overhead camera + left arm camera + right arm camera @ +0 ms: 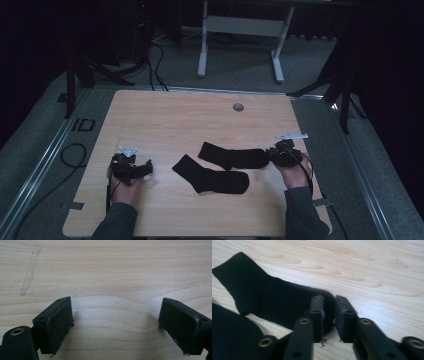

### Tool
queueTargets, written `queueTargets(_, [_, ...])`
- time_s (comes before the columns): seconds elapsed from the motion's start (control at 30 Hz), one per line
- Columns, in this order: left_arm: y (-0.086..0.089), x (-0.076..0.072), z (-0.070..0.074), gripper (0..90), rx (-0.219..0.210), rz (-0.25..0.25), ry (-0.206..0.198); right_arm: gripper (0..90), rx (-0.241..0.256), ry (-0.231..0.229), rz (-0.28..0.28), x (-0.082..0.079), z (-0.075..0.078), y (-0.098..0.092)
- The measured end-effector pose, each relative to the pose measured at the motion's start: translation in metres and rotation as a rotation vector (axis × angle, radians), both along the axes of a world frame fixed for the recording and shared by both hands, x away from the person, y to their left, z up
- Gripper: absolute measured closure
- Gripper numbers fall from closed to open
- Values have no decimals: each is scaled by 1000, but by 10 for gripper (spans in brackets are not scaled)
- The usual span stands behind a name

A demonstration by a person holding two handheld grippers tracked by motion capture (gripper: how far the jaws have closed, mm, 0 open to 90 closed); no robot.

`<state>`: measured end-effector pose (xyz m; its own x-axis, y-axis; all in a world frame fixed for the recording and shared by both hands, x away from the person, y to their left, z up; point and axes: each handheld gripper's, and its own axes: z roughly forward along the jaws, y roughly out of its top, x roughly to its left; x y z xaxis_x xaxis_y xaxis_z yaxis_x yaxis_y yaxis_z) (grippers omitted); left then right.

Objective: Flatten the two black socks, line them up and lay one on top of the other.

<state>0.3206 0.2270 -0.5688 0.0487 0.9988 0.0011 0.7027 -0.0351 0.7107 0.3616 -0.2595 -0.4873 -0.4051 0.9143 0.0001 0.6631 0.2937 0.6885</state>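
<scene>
Left tool (146, 167): held low over the table (165, 115) at about 8 o'clock of its top; jaws wide apart, nothing between them. In the left gripper view (116, 322) bare wood grain shows between the two black pads (60, 322).
Right tool (271, 155): at about 4 o'clock of the table, pointing toward 9 o'clock; in the right gripper view (334, 315) the jaws stand almost together, a thin gap left, at the rounded toe of the far sock (277, 302). The left jaw lies over the toe edge; whether cloth is pinched I cannot tell.
Far sock (234, 156): black, flat on the table, cuff toward 10 o'clock, toe toward 3 o'clock and touching the right tool.
Near sock (212, 176): black, flat, just on the 6 o'clock side of the far sock, cuff toward 9 o'clock, toe toward 3 o'clock; well apart from the left tool. Its dark edge (234, 335) fills the lower left corner of the right gripper view.
Hands: left hand (125, 187) and right hand (295, 175) grip the tools from 6 o'clock, dark sleeves behind.
Table: light wood, with a small round grey insert (238, 107) near 12 o'clock.
</scene>
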Motion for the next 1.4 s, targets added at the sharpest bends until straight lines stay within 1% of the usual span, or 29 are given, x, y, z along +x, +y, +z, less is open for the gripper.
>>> queueTargets(0.03, [0,0,0,124,0,0,0,731,0,0,0,0,0,0])
queueTargets(0.07, [0,0,0,123,0,0,0,702,-5,-10,33,0,2,2])
queueTargets(0.1, [0,0,0,123,0,0,0,702,-5,-10,33,0,2,2])
queueTargets(0.17, [0,0,0,124,1,0,0,682,-18,-18,68,1,3,7])
queueTargets(0.2, [0,0,0,124,0,0,0,665,-27,-20,96,3,4,12])
queueTargets(0.27, [0,0,0,124,0,0,0,639,-40,-13,119,6,4,17])
queueTargets(0.3, [0,0,0,124,0,0,0,639,-40,-13,119,6,4,17])
queueTargets(0.33, [0,0,0,124,0,0,0,621,-54,-12,141,8,4,23])
queueTargets(0.37, [0,0,0,124,0,0,-1,621,-54,-12,141,8,4,23])
queueTargets(0.4, [0,0,0,124,0,0,0,607,-61,-6,159,10,3,28])
queueTargets(0.43, [0,0,0,124,0,0,0,607,-61,-6,159,10,3,28])
queueTargets(0.47, [0,0,0,124,0,0,0,596,-66,1,176,13,3,33])
queueTargets(0.53, [0,0,0,124,0,0,-1,585,-72,5,194,15,3,37])
queueTargets(0.57, [0,0,0,123,0,0,-1,585,-72,5,194,15,3,37])
queueTargets(0.67, [0,0,0,124,0,0,0,577,-83,8,232,18,2,45])
queueTargets(0.77, [0,0,0,124,-1,1,-1,577,-91,2,281,20,2,53])
queueTargets(0.87, [0,0,0,124,-3,3,-4,577,-85,-2,327,22,2,61])
queueTargets(0.97, [0,0,0,124,-3,3,-4,573,-96,-4,355,23,1,69])
queueTargets(1.03, [0,0,0,124,-3,3,-4,572,-97,-5,364,24,1,71])
queueTargets(1.13, [0,0,0,124,-3,3,-4,570,-88,-6,400,24,1,79])
queueTargets(1.17, [0,0,0,123,-2,2,-3,571,-91,-8,411,25,1,81])
queueTargets(1.33, [0,0,0,123,-1,1,-2,595,-94,-4,449,28,1,94])
queueTargets(1.4, [0,0,0,124,-1,1,-2,604,-103,-4,469,30,-1,100])
